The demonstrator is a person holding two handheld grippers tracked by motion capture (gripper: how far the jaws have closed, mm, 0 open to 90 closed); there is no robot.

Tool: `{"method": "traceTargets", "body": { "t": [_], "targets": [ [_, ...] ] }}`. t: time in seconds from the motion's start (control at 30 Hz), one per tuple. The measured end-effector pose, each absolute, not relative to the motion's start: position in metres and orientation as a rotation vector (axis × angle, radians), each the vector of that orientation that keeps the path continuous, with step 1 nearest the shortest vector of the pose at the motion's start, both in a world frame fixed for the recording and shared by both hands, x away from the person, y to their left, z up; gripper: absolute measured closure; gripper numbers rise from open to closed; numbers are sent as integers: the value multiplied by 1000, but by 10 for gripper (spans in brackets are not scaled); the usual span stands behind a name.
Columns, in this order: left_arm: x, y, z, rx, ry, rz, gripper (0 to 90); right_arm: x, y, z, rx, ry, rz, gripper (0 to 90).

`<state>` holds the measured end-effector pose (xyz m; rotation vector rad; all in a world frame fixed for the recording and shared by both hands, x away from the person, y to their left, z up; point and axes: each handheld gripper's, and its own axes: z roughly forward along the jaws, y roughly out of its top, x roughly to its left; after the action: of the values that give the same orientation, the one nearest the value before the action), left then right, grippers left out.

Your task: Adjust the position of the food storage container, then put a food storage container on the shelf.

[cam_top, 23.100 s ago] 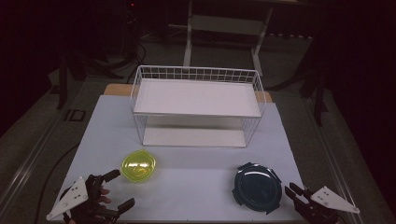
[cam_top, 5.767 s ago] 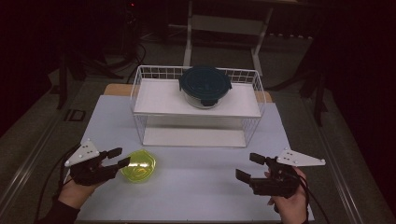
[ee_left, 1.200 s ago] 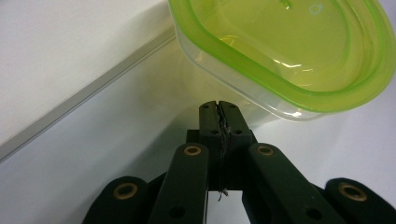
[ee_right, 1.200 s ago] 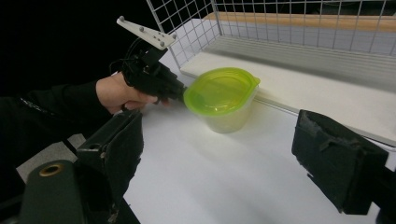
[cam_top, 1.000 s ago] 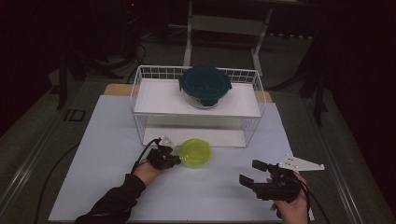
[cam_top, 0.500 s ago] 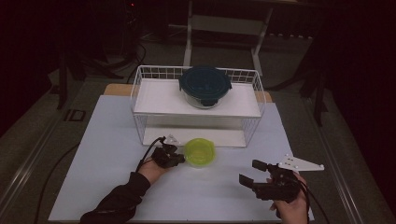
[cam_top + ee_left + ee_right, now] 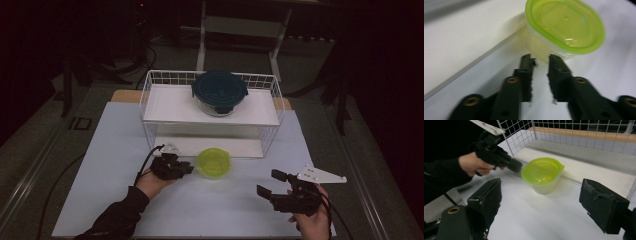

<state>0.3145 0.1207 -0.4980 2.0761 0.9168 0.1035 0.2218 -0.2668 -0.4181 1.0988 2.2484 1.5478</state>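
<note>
Wire rack [image 7: 210, 107] stands at the far side of the table [image 7: 100, 150], and it is the biggest thing here. On its upper shelf sits the dark teal container [image 7: 219, 91] with the lid closed; what is inside I cannot see. A few seconds ago the yellow-green cup [image 7: 214, 162] stood at the left of the table; now it is in the middle, just in front of the lower shelf [image 7: 175, 145] of the rack. It has moved a little closer to the shelf during the last second. I judge that the cup is being pushed toward this lower shelf, and the step is not yet finished.

The cup is upright, its green lid is on, and through the clear wall it looks empty. The left gripper [image 7: 540, 58] has its jaws narrow, with only a small gap, and the tips are touching the side of the cup or almost; they do not hold it. The right gripper [image 7: 275, 185] waits near the front right, jaws wide, holding nothing.
</note>
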Motion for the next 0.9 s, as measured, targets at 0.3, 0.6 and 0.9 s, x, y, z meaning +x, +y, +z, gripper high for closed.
{"method": "traceTargets", "body": {
  "t": [0.3,0.6,0.9],
  "targets": [
    [297,137,-472,2014,945,41,461,232,-263,-420,1121,2259,1526,143],
    [300,135,-455,1931,1025,11,381,258,-243,-424,1192,2343,1528,145],
    [320,126,-461,1874,1114,-92,340,296,-224,-436,1313,2369,1504,220]
  ]
}}
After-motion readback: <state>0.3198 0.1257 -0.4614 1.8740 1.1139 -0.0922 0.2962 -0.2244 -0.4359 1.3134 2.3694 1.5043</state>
